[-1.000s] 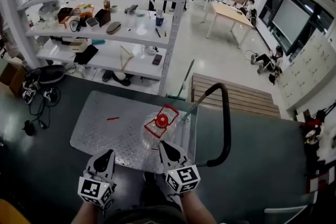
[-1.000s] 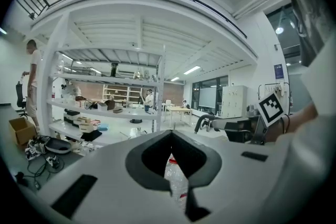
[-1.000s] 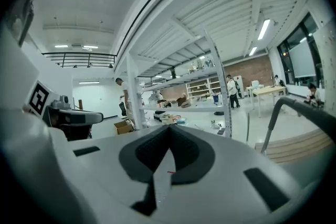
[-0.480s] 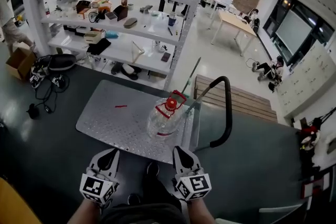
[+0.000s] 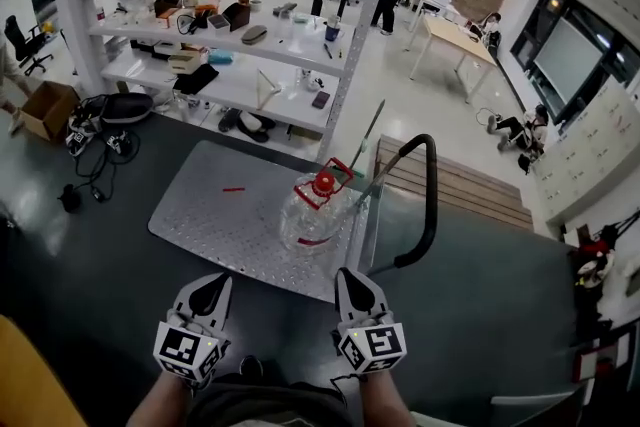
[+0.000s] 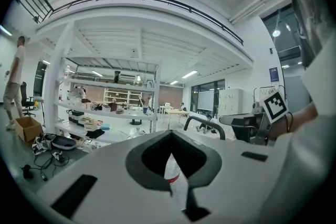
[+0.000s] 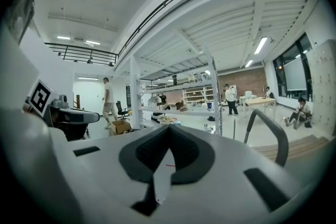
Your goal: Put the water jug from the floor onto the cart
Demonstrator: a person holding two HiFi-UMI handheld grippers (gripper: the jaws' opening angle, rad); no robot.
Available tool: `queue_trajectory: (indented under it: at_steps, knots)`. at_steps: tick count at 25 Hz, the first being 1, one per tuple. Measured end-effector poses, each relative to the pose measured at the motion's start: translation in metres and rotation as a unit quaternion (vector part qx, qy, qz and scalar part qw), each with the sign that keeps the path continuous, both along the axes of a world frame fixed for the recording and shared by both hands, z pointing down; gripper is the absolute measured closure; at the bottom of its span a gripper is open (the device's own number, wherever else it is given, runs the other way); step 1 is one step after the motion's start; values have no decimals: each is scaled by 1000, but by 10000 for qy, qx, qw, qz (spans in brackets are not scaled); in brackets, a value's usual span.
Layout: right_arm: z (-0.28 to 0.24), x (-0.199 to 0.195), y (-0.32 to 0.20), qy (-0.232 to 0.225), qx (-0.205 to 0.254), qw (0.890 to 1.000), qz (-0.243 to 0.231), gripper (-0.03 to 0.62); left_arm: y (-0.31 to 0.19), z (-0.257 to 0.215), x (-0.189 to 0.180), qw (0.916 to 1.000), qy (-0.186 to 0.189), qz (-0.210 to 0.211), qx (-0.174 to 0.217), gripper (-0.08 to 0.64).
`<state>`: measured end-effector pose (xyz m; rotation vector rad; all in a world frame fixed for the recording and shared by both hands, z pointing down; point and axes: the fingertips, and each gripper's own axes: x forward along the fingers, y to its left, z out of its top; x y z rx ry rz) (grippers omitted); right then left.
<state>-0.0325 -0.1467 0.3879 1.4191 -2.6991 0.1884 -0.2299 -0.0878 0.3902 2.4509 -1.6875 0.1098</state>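
The clear water jug (image 5: 312,217) with a red cap and red handle stands upright on the cart's metal deck (image 5: 215,215), near the black push handle (image 5: 430,200). Both grippers hang near the bottom of the head view, short of the cart's near edge and apart from the jug. My left gripper (image 5: 212,285) is shut with nothing in it, and my right gripper (image 5: 352,279) is shut and empty too. In the left gripper view a sliver of the jug (image 6: 172,176) shows past the closed jaws of that gripper (image 6: 170,138). The right gripper view looks over its gripper (image 7: 169,136) at the deck.
White shelving (image 5: 250,35) full of small items stands beyond the cart. A wooden pallet (image 5: 465,187) lies to the right of the handle. Bags and cables (image 5: 95,135) and a cardboard box (image 5: 45,110) sit on the floor at left. People stand farther back by a table (image 5: 455,33).
Both grippers have drawn back from the jug towards me; the right one was close by it before. The jug stays on the cart deck.
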Motion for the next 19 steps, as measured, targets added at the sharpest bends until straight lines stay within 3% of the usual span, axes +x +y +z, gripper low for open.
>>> queue_trajectory:
  at_steps: [9, 19]
  knots:
    - [20, 67, 45, 498, -183, 9985, -136, 603, 31, 3, 78, 9998, 71, 54, -160, 552]
    - [18, 103, 95, 353, -185, 9992, -85, 603, 92, 8, 125, 9993, 83, 93, -362, 552]
